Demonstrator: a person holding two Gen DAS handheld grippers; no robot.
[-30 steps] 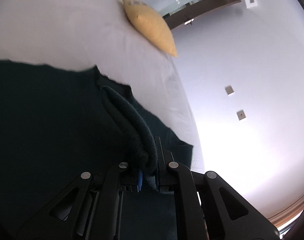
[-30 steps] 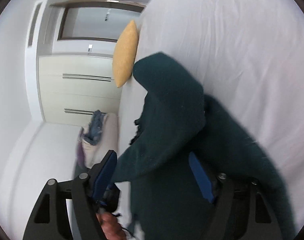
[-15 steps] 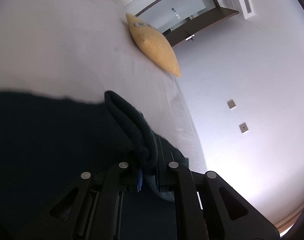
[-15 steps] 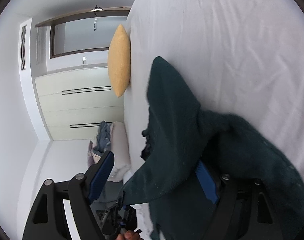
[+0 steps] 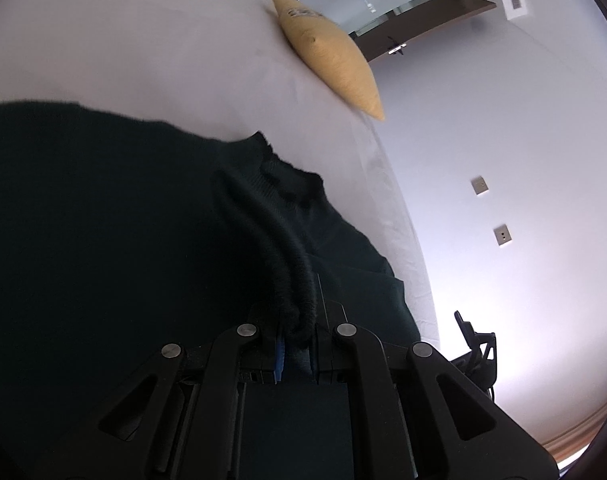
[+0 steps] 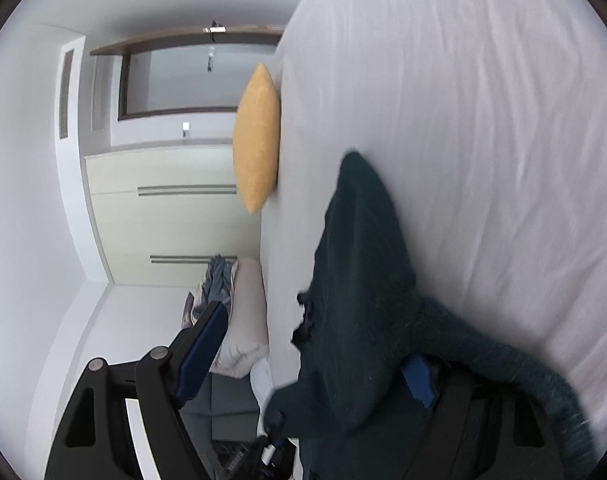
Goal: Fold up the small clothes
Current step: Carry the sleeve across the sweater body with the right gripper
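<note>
A dark green knit sweater (image 5: 103, 220) lies spread over the white bed (image 5: 123, 40). My left gripper (image 5: 297, 344) is shut on a thick rolled edge of the sweater (image 5: 279, 256), which runs up between the jaws. In the right wrist view the sweater (image 6: 363, 272) drapes across my right gripper (image 6: 311, 360). Its jaws stand wide apart, with the blue pads (image 6: 201, 350) on either side of the cloth, which hangs loosely over the right finger. The sweater's neck edge (image 6: 303, 320) faces the bed's side.
A yellow cushion (image 5: 331, 52) (image 6: 257, 136) sits at the far end of the bed. A white wardrobe (image 6: 163, 208) and a pile of clothes (image 6: 219, 280) stand beside the bed. Wall plates (image 5: 479, 186) are on the white wall.
The left gripper has kept its hold on the sweater's edge and shifted, so the neckline shows again. The right gripper stayed open and tilted, and the sweater slid lower across it.
</note>
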